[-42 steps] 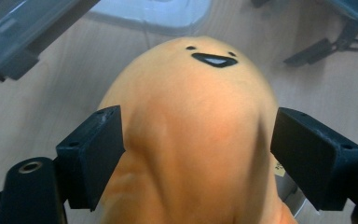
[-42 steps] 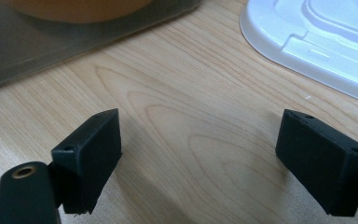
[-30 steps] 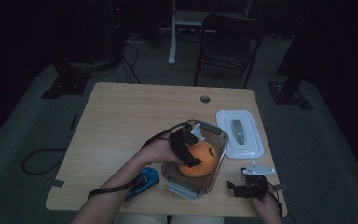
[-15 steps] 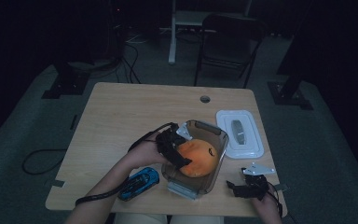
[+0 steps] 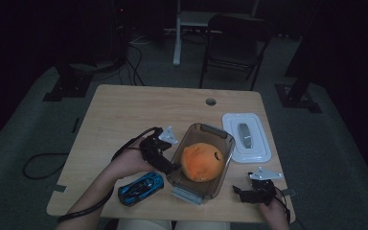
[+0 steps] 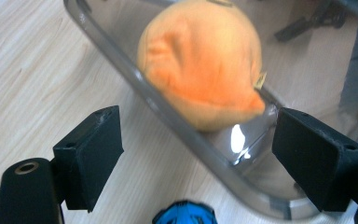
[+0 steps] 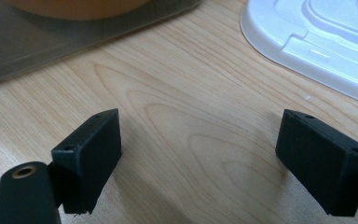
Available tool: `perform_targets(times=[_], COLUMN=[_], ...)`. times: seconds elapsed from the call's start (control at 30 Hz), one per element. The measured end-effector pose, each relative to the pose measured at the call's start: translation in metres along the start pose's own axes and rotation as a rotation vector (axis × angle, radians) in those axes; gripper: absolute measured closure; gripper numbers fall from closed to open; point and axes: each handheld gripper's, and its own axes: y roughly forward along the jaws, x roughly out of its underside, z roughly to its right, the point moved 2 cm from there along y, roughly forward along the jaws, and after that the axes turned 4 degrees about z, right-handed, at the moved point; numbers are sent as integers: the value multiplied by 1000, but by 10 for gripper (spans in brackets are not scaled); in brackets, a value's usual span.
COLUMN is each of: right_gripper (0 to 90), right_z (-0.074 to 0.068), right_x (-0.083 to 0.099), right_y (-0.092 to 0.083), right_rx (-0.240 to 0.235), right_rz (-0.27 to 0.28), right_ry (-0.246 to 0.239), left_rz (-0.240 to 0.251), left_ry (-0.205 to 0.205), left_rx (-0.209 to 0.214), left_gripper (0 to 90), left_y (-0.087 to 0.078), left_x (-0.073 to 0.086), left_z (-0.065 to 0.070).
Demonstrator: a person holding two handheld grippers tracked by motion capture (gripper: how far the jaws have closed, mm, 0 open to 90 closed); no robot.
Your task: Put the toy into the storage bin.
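An orange plush ball (image 5: 202, 161) (image 6: 200, 65) lies inside a clear smoky plastic container (image 5: 191, 191) (image 6: 121, 60) near the table's front. My left gripper (image 5: 168, 165) (image 6: 198, 154) hovers just left of the container's wall, open, with nothing between its jaws. A blue toy car (image 5: 141, 188) (image 6: 184, 214) lies on the table below that hand. The right gripper (image 5: 242, 193) (image 7: 200, 161) rests open over bare wood at the front right, right of the container (image 7: 74, 35). The white lid (image 5: 247, 137) (image 7: 317, 42) lies flat beyond it.
The wooden table (image 5: 124, 120) has a cable hole (image 5: 211, 101) near its far edge. A dark chair (image 5: 235, 43) and stand legs stand on the floor behind. Cables trail off the table's left side.
My left gripper has drawn back leftward out of the container, leaving the orange ball inside. The right gripper has stayed put.
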Motion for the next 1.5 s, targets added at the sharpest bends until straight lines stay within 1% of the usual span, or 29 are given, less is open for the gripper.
perform_targets(times=[0.03, 0.07, 0.2, 0.33, 0.37, 0.43, 0.53, 0.63, 0.67, 0.77, 0.87, 0.9, 0.93, 1.0, 1.1, 1.17, 1.2, 1.27, 1.33, 1.37, 1.4, 1.5], right_gripper=[137, 137, 137, 137, 137, 137, 137, 137, 137, 137, 137, 137, 137, 137, 137, 137, 137, 137, 137, 137, 137, 137], right_z=[0, 0, 0, 0, 0, 0, 0, 0, 0, 0, 0, 0, 0, 0, 0, 0, 0, 0, 0, 0, 0, 0], right_x=[0, 0, 0, 0, 0, 0, 0, 0, 0, 0, 0, 0, 0, 0, 0, 0, 0, 0, 0, 0, 0, 0], right_y=[0, 0, 0, 0, 0, 0, 0, 0, 0, 0, 0, 0, 0, 0, 0, 0, 0, 0, 0, 0, 0, 0], right_rx=[0, 0, 0, 0, 0, 0, 1, 1, 1, 0, 1, 1, 1, 1, 1, 1, 1, 1, 1, 1, 1, 1], right_rz=[0, 0, 0, -1, -1, -1, 0, 0, 0, -1, -1, -1, -1, -1, -1, -1, -1, -1, -1, -1, -1, -1], right_ry=[1, 1, 0, -1, -1, -1, -1, 0, 0, 1, 0, 0, 1, -1, 0, -1, 0, 0, -1, -1, -1, -1], left_rz=[-2, 0, -9, -3, -3, -8, -15, -17, -18, -38, -48, -48, -64, -82, -91, -99, -103, -108, -127, -131, -128, -131], left_ry=[3, -2, -14, -33, -38, -48, -46, -58, -65, -66, -77, -77, -87, -92, -100, -109, -113, -127, -136, -143, -160, -182], left_rx=[-2, 0, -20, -24, -31, -32, -41, -39, -40, -45, -37, -37, -31, -25, -16, -26, -24, -25, -32, -27, -23, -16], left_gripper=[168, 168, 168, 168, 168, 168, 168, 168, 169, 168, 168, 168, 168, 168, 168, 168, 168, 168, 168, 168, 168, 168], left_y=[-2, -2, -6, -11, -12, -13, -15, -15, -14, -11, -8, -8, -4, -1, 2, 3, 3, 5, 7, 8, 9, 12], left_x=[4, 6, 17, 27, 30, 36, 44, 53, 56, 65, 74, 74, 82, 89, 98, 102, 105, 111, 118, 122, 125, 133], left_z=[-1, -1, -3, -4, -4, -4, -3, -3, -2, 1, 3, 3, 5, 6, 9, 10, 11, 12, 13, 13, 13, 13])
